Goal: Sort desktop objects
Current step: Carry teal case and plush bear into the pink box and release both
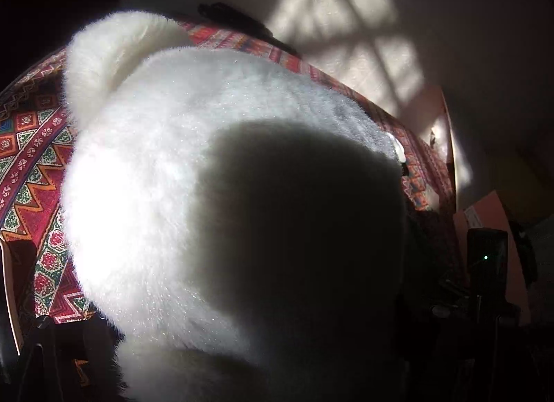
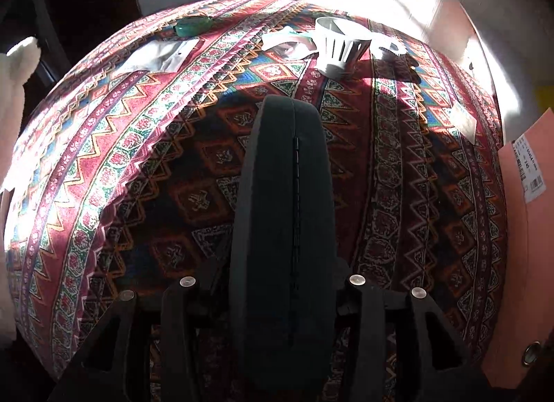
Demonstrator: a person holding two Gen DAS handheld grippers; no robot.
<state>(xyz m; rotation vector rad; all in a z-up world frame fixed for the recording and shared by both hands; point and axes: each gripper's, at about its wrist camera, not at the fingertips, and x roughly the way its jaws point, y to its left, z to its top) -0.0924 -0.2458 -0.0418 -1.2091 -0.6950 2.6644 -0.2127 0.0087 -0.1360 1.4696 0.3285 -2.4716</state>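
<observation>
white plush toy against left hand-held gripper, patterned cloth beneath

Left wrist view sits tight against a white furry plush toy; right wrist view looks across the red patterned woven tablecloth, shared by both.

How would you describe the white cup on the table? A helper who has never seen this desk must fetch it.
Look at the far sunlit end of the patterned tablecloth, near the wall. There stands a white cup, upright, right of a small green object and some white papers. It alone is tall, with vertical ribs on its side.
</observation>
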